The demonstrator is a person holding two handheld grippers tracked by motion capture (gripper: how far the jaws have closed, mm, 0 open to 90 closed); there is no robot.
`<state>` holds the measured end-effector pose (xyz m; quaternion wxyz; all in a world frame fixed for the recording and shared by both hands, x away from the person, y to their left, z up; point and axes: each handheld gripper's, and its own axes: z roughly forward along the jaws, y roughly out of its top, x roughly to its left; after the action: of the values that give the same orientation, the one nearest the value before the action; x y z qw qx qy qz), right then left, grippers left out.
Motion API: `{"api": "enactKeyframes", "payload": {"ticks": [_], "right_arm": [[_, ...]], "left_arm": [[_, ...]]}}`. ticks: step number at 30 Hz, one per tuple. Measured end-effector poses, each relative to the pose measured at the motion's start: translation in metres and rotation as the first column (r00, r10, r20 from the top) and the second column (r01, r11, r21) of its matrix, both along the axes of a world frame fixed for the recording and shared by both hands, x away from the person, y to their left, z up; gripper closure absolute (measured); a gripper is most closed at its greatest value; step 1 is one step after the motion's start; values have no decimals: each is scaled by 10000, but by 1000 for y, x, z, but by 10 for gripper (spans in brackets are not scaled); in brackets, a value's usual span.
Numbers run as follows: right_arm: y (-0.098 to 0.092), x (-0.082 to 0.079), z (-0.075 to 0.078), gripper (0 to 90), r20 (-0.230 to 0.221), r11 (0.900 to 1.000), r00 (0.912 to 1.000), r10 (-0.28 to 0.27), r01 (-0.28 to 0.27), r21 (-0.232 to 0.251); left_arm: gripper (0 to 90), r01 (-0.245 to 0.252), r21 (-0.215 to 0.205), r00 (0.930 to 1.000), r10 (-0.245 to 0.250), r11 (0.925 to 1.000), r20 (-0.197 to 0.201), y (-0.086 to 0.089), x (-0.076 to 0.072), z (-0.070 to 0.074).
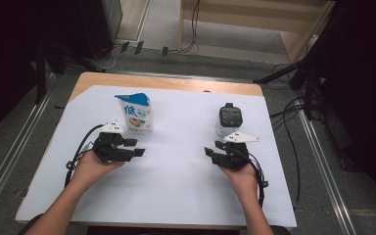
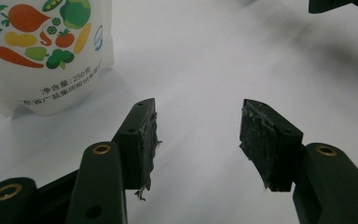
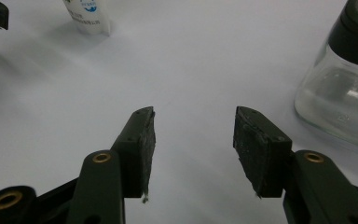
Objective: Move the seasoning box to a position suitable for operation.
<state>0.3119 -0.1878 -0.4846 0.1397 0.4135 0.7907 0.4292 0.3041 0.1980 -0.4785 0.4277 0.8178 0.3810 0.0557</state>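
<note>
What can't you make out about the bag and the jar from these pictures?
- Bag: in the left gripper view the top and left edges cut it off; in the high view its print is too small to read.
- Jar: in the right gripper view the right edge and top crop it; whether anything is inside cannot be told.
- Jar base: in the high view the right gripper and its grey plate cover it.

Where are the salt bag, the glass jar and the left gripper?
salt bag (image 1: 138, 113), high view, on its printed front.
glass jar (image 3: 340, 109), right gripper view, on its clear wall.
left gripper (image 2: 198, 126), left gripper view, between its open fingertips.
</note>
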Motion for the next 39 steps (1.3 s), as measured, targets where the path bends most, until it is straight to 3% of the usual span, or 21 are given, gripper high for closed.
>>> {"api": "enactKeyframes", "payload": {"ticks": [25,34,39], "right_arm": [[-7,0,1,502,160,9983,9991,-386,379,436],[-13,2,6,398,477,9953,9945,-931,918,303],[-20,6,11,258,544,9839,9840,-1698,1661,667]], "left_arm": [[468,-43,-131,10000,43,9999,-53,2,0,1],[466,-38,-135,10000,37,9999,-45,3,-1,2],[465,-32,-120,10000,31,9999,-47,5,-2,3]]}}
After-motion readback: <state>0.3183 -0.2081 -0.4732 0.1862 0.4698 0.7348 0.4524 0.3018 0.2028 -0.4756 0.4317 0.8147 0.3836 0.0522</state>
